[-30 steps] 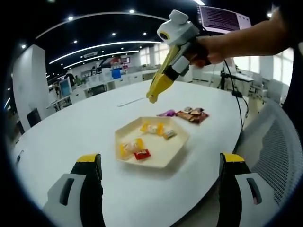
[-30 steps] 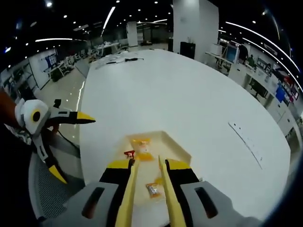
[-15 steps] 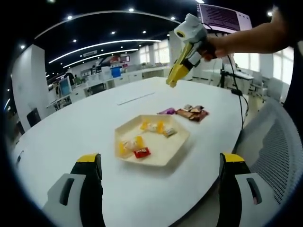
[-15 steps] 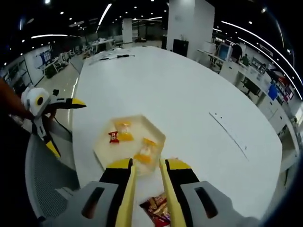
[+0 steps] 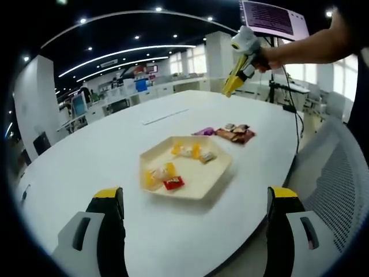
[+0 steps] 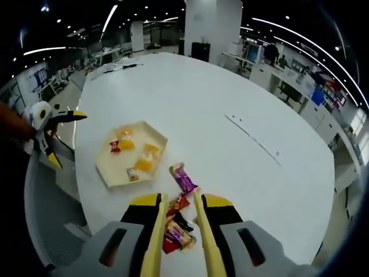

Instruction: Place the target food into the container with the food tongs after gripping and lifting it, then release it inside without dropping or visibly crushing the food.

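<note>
A cream hexagonal tray [image 5: 199,182] holds several yellow sweets and one red sweet [image 5: 173,183]. Behind it lies a pile of snack packets [image 5: 232,134], with a purple packet [image 6: 184,179] nearest the tray [image 6: 115,170]. My right gripper [image 6: 179,196] hangs above that pile [image 6: 176,226], its yellow tong jaws a narrow gap apart and nothing between them. In the left gripper view a hand holds the right gripper [image 5: 229,91] high beyond the packets. My left gripper [image 5: 195,194] stands wide open and empty, short of the tray; the right gripper view shows the left gripper [image 6: 64,138] off the table's edge.
The round white table [image 6: 219,104] carries a thin strip [image 6: 253,135] past the packets. A grey mesh chair [image 5: 340,190] stands at the table's edge near my left gripper. A screen on a stand [image 5: 271,17] rises behind the right gripper. Office desks fill the background.
My right gripper has drawn back from over the tray to above the packet pile, moving up and away in the left gripper view. The left gripper and the sweets have stayed put.
</note>
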### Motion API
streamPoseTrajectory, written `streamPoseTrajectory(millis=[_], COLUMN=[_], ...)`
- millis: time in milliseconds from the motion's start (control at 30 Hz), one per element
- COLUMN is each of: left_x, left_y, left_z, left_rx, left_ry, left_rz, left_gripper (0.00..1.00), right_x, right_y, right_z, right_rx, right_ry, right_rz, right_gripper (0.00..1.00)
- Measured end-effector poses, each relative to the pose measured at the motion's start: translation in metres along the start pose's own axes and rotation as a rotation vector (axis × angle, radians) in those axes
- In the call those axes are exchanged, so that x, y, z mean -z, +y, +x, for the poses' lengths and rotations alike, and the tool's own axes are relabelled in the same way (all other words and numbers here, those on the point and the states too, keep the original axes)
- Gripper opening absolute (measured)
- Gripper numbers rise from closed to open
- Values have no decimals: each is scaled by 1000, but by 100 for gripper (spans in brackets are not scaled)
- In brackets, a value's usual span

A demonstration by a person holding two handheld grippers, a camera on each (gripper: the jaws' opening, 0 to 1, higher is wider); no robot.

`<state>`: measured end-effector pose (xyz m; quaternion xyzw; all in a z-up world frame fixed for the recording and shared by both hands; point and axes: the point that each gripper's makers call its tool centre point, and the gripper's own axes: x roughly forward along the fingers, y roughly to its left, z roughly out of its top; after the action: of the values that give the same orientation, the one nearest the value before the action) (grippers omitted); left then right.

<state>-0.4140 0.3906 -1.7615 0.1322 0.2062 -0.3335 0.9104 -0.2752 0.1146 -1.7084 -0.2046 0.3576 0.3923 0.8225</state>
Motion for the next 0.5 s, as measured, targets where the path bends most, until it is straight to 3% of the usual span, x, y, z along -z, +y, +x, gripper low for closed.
streamPoseTrajectory(millis=[500], left_x=[4], left_y=[-1], left_z=[1], left_rx=[4], left_ry=[20], left_rz=[-3], left_gripper=[100], right_x=[22], right_y=[-29], right_z=[-6], right_rx=[7], right_ry=[-4], right_rz=[13], right_gripper=[27])
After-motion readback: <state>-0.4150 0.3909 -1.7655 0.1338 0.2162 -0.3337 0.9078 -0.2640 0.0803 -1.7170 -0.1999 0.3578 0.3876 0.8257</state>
